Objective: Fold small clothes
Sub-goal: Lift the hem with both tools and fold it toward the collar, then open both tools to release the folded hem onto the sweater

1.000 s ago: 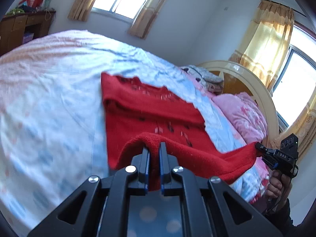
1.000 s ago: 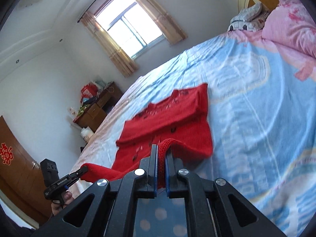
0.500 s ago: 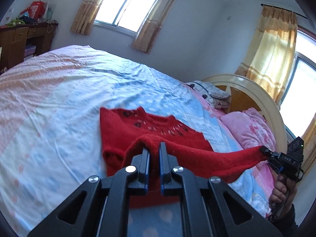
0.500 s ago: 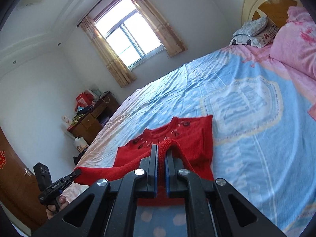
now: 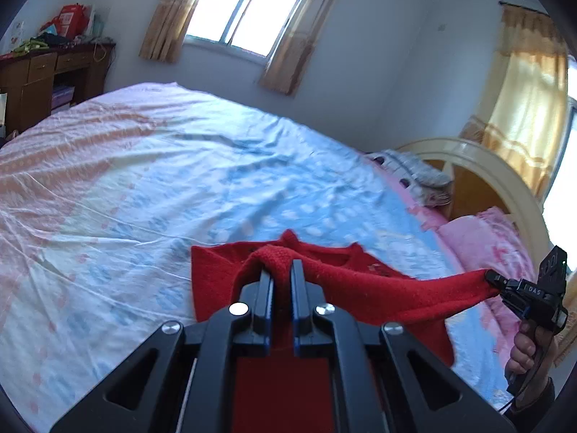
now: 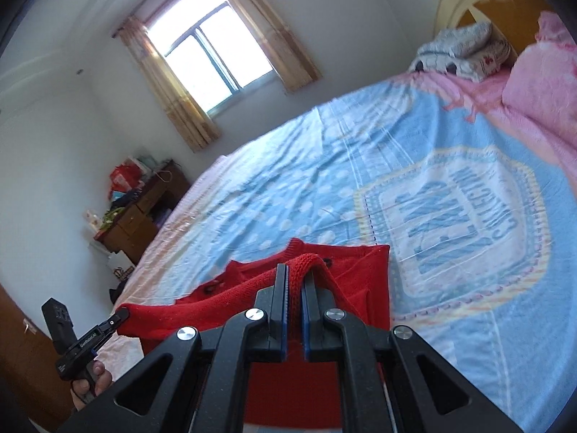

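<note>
A small red knitted sweater (image 5: 378,288) lies on the bed, its near hem lifted and stretched between both grippers. My left gripper (image 5: 281,270) is shut on one corner of the hem; it shows at the lower left of the right wrist view (image 6: 120,315). My right gripper (image 6: 295,274) is shut on the other corner; it shows at the right of the left wrist view (image 5: 494,281). The sweater's far part (image 6: 360,263) rests flat on the sheet, with dark buttons near the neckline.
The bed has a blue and pink sheet (image 5: 180,180) with a printed badge (image 6: 450,216). Pink bedding (image 6: 541,72) and a grey pillow (image 6: 454,47) lie by the cream headboard (image 5: 505,180). A cluttered wooden desk (image 5: 43,75) stands by the wall.
Both grippers have carried the lifted hem forward over the sweater towards its neckline. Less of the flat sweater shows beyond the fingers now.
</note>
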